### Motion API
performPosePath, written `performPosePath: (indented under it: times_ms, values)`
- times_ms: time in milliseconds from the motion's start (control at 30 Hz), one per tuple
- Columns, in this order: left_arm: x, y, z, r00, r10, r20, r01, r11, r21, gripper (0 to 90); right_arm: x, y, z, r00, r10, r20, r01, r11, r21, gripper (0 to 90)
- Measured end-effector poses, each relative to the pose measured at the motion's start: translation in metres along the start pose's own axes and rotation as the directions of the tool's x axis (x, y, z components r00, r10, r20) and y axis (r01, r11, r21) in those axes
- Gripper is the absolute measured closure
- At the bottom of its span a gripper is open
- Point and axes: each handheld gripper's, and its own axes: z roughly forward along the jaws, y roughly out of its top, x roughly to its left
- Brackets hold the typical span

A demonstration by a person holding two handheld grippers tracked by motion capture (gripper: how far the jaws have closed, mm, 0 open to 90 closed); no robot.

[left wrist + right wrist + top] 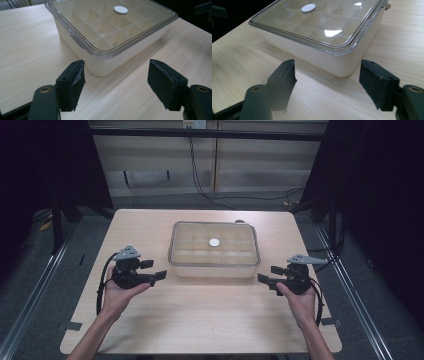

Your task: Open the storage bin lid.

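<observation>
High view: left gripper (156, 270) and right gripper (266, 274), jaws apart and empty, flank the lidded compartment box (214, 266); its clear lid (200, 231) remains on, nothing yet grasped.

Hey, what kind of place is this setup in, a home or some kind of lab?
Most likely a lab or recording workspace, not a home: a bare wooden table stands alone between dark curtains, metal rails run along the floor, and loose cables trail behind. On the table sits a lidded compartment box.
</observation>
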Motion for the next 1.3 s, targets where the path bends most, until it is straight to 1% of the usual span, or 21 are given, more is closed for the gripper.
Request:
performPosePath:
  times_ms: [67, 133, 167, 200, 300, 333, 367, 433, 500, 633, 667, 700, 733, 800, 900, 933, 967, 1000, 1133, 1200, 1300]
  values:
    - [0.002, 0.004, 0.003, 1.0, -0.004, 0.003, 0.004, 1.0, 0.008, 29.5, 0.001, 0.003, 0.002, 0.9997, -0.02, 0.014, 0.019, 1.0, 0.012, 24.1]
    - [0.003, 0.007, 0.007, 0.9999, -0.011, 0.004, 0.011, 0.9999, 0.011, 31.0, 0.001, 0.006, 0.004, 0.9992, -0.028, 0.027, 0.028, 1.0, 0.007, 21.3]
    - [0.004, 0.008, 0.009, 1.0, -0.009, 0.001, 0.009, 0.9999, 0.015, 31.2, 0.0, 0.007, 0.005, 0.9992, -0.033, 0.022, 0.033, 0.999, 0.002, 21.3]
    - [0.005, 0.009, 0.01, 0.9999, -0.012, 0.002, 0.012, 0.9997, 0.021, 31.2, -0.002, 0.01, 0.006, 0.9995, -0.026, 0.018, 0.026, 1.0, 0.001, 20.7]
    - [0.008, 0.012, 0.013, 0.9998, -0.018, -0.003, 0.018, 0.9996, 0.021, 31.0, -0.004, 0.016, 0.009, 0.9992, -0.036, 0.015, 0.036, 0.999, 0.011, 20.5]
    - [0.01, 0.013, 0.013, 0.9998, -0.015, -0.012, 0.016, 0.9997, 0.018, 31.0, -0.004, 0.019, 0.01, 0.999, -0.042, 0.015, 0.041, 0.999, 0.019, 20.7]
    - [0.012, 0.015, 0.013, 0.9996, -0.019, -0.019, 0.019, 0.9998, -0.004, 31.4, -0.004, 0.021, 0.011, 0.999, -0.044, 0.008, 0.044, 0.999, 0.023, 21.8]
    - [0.015, 0.019, 0.013, 0.9994, -0.028, -0.021, 0.028, 0.9996, -0.009, 31.9, -0.005, 0.026, 0.013, 0.9985, -0.054, 0.007, 0.054, 0.998, 0.029, 22.4]
    - [0.02, 0.024, 0.016, 0.9993, -0.025, -0.028, 0.026, 0.9997, 0.002, 30.6, -0.007, 0.033, 0.017, 0.9988, -0.048, -0.003, 0.048, 0.998, 0.035, 22.2]
    - [0.025, 0.025, 0.021, 0.9987, -0.04, -0.032, 0.041, 0.9991, 0.014, 29.2, -0.012, 0.038, 0.022, 0.9992, -0.036, -0.014, 0.037, 0.999, 0.035, 20.8]
    - [0.026, 0.025, 0.024, 0.9978, -0.055, -0.038, 0.055, 0.9984, 0.006, 29.2, -0.012, 0.04, 0.023, 0.9994, -0.032, -0.01, 0.032, 0.999, 0.038, 21.1]
    - [0.027, 0.025, 0.025, 0.9976, -0.055, -0.042, 0.055, 0.9985, 0.006, 29.1, -0.013, 0.042, 0.025, 0.9992, -0.037, -0.014, 0.037, 0.999, 0.033, 21.1]
    - [0.029, 0.026, 0.026, 0.9978, -0.049, -0.044, 0.05, 0.9986, 0.015, 28.8, -0.014, 0.045, 0.027, 0.9992, -0.037, -0.012, 0.038, 0.998, 0.045, 21.1]
    - [0.03, 0.027, 0.028, 0.9977, -0.056, -0.04, 0.056, 0.9982, 0.021, 28.2, -0.015, 0.046, 0.028, 0.999, -0.042, -0.012, 0.043, 0.998, 0.046, 21.0]
    - [0.03, 0.031, 0.032, 0.998, -0.051, -0.038, 0.052, 0.9983, 0.028, 27.3, -0.017, 0.051, 0.031, 0.9989, -0.047, -0.002, 0.047, 0.997, 0.059, 20.4]
    - [0.03, 0.033, 0.033, 0.9986, -0.039, -0.036, 0.04, 0.9987, 0.033, 26.8, -0.018, 0.052, 0.032, 0.9988, -0.049, 0.001, 0.049, 0.997, 0.058, 20.4]
    - [0.03, 0.035, 0.033, 0.9984, -0.046, -0.035, 0.046, 0.9986, 0.026, 25.9, -0.02, 0.056, 0.034, 0.9987, -0.051, -0.001, 0.051, 0.997, 0.063, 20.2]
    - [0.031, 0.037, 0.033, 0.9986, -0.038, -0.036, 0.04, 0.9987, 0.033, 25.9, -0.02, 0.056, 0.034, 0.9987, -0.051, -0.001, 0.051, 0.997, 0.063, 20.2]
    - [0.034, 0.044, 0.037, 0.9985, -0.04, -0.036, 0.041, 0.9984, 0.04, 24.1, -0.023, 0.066, 0.038, 0.9985, -0.054, 0.011, 0.053, 0.996, 0.065, 15.3]
    - [0.036, 0.046, 0.041, 0.9979, -0.055, -0.033, 0.056, 0.9976, 0.04, 23.7, -0.023, 0.068, 0.04, 0.9985, -0.052, 0.013, 0.051, 0.996, 0.069, 15.4]
    - [0.041, 0.048, 0.046, 0.9978, -0.05, -0.043, 0.053, 0.9969, 0.058, 23.3, -0.026, 0.07, 0.046, 0.9985, -0.054, 0.006, 0.053, 0.995, 0.08, 15.8]
